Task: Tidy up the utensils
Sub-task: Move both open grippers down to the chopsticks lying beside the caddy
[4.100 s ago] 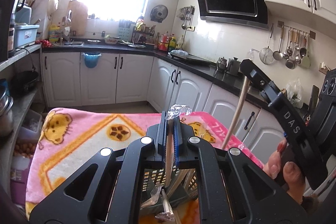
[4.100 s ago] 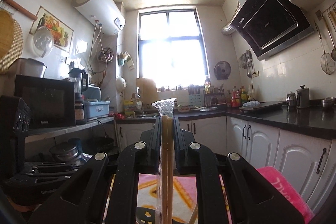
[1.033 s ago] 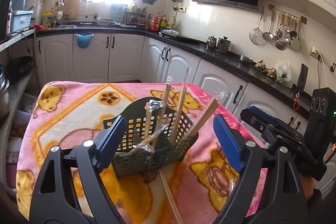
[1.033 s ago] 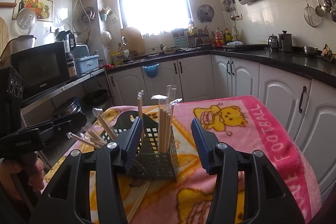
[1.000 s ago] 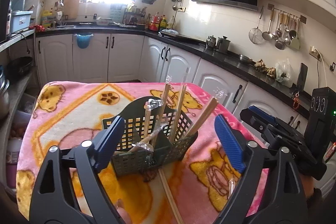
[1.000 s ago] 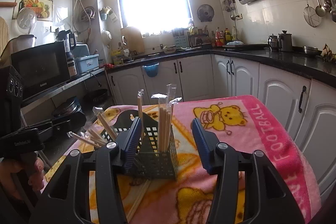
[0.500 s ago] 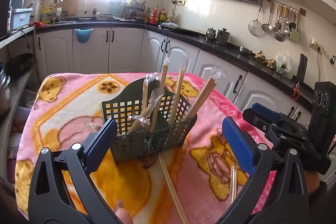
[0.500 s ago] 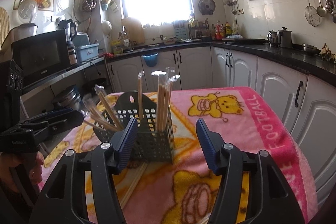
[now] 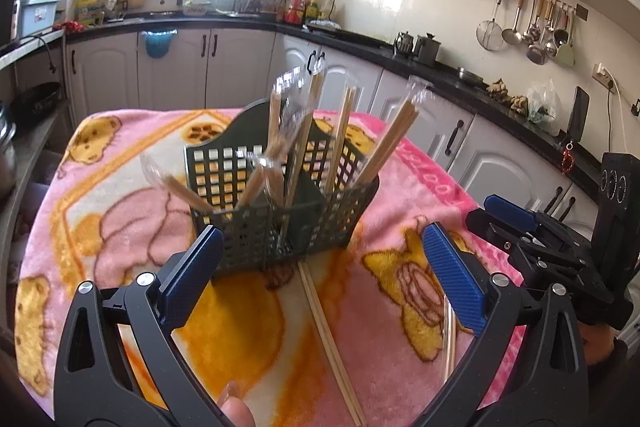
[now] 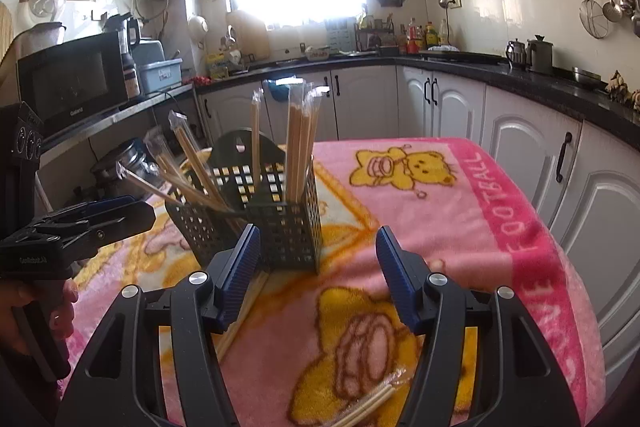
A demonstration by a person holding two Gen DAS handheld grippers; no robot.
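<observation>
On the pink blanket point(image 9: 120, 227), a dark mesh caddy point(image 9: 280, 211) holds wrapped chopsticks point(image 9: 340, 147) upright, sorted. Loose chopsticks point(image 9: 328, 331) lie in front, likely next. Left hand-held gripper point(image 9: 320, 267) gapes fully, empty; right hand-held gripper point(image 10: 318, 267) is partly spread, empty. Both angle downward toward the blanket.

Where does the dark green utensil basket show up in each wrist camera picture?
Left wrist view: the utensil basket sits at centre, just beyond the open tongs.
Right wrist view: the utensil basket sits left of centre, behind the left blue pad.
Shared landmark: the pink bear blanket under it.
</observation>
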